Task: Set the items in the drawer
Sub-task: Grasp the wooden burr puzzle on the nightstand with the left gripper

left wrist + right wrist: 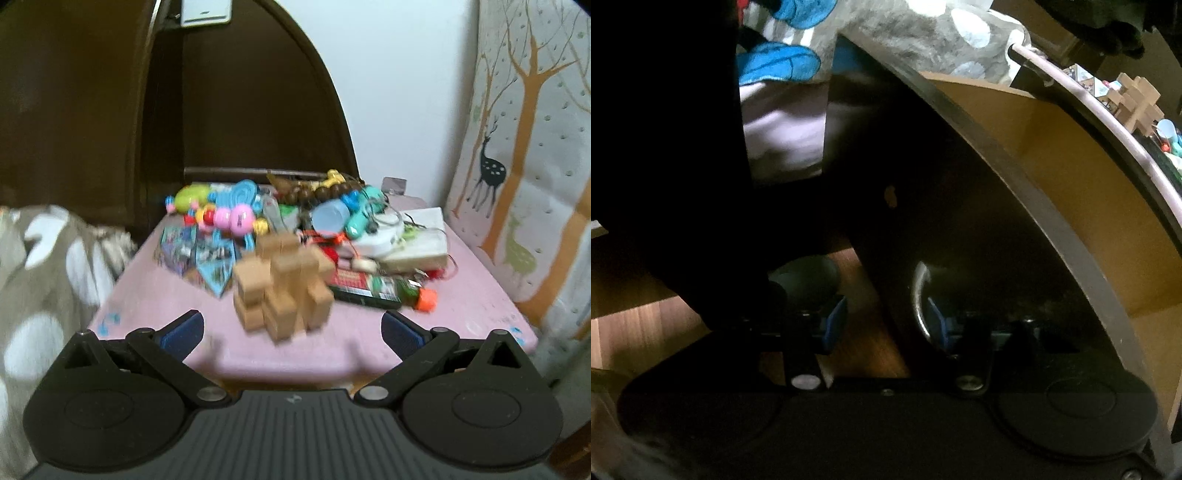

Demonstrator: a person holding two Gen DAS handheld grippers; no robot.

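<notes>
Your left tongs (pixel 291 328) gape before the wooden block puzzle (pixel 282 284) on the pink tabletop (pixel 155 302); keep right tongs (pixel 882 325), around the metal handle (pixel 918 295), steadying the open drawer (pixel 1071 177).

Wooden interlocking block puzzle (pixel 282 286) stands upright near the front of the pink tabletop (pixel 155 299). Behind it, a jumbled heap: bright plastic toys (pixel 225 214) far left, a green bottle with an orange cap (pixel 391 291) lying flat on the right. The drawer (pixel 1052 155) is pulled open, light brown inside.
</notes>
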